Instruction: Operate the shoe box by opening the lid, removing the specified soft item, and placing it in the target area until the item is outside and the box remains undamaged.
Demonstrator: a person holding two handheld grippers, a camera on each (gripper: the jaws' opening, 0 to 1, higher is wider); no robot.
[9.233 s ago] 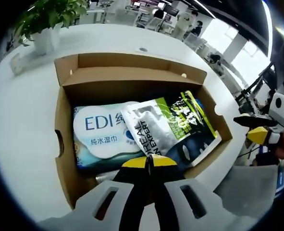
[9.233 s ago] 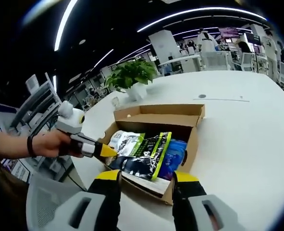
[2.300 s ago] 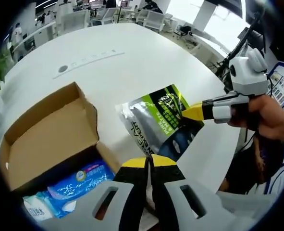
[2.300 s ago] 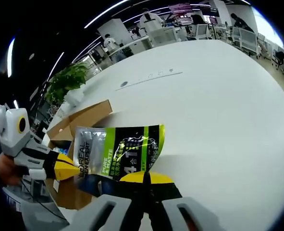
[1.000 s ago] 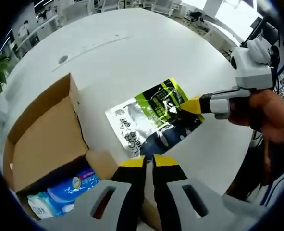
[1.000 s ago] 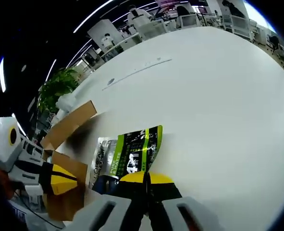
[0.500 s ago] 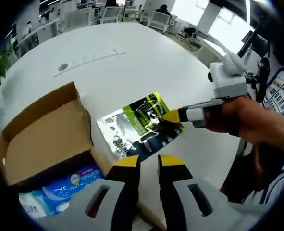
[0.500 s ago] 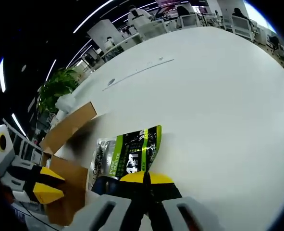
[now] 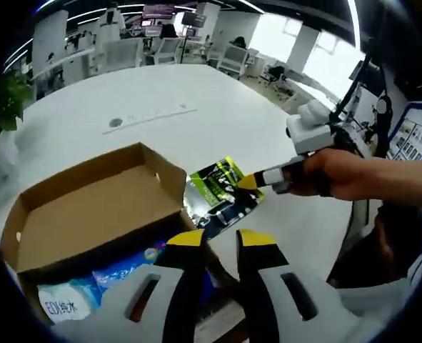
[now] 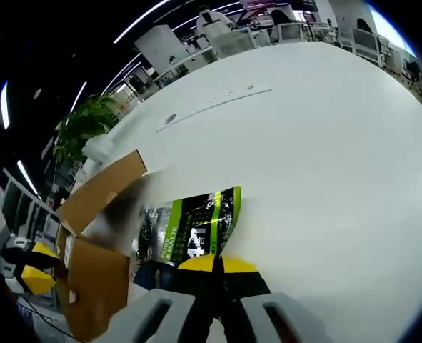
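Pouch [image 10: 189, 232] is lying flat on the white desk [image 10: 325, 157] beside the shoe box [image 9: 89, 214], right tongs [image 10: 215, 266] pinching its edge; left tongs [image 9: 215, 239] are hanging narrowly parted and empty. Releasing gently would be best.

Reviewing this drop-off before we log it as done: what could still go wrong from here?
1. The right tongs look shut on the pouch, which lies on the white table; withdrawing without opening would drag it.
2. The pouch sits right beside the shoe box; a sideways pull could push it against the cardboard wall.
3. The left tongs hang open over the box's near corner, above the wipes pack; lowering them might dent the edge.
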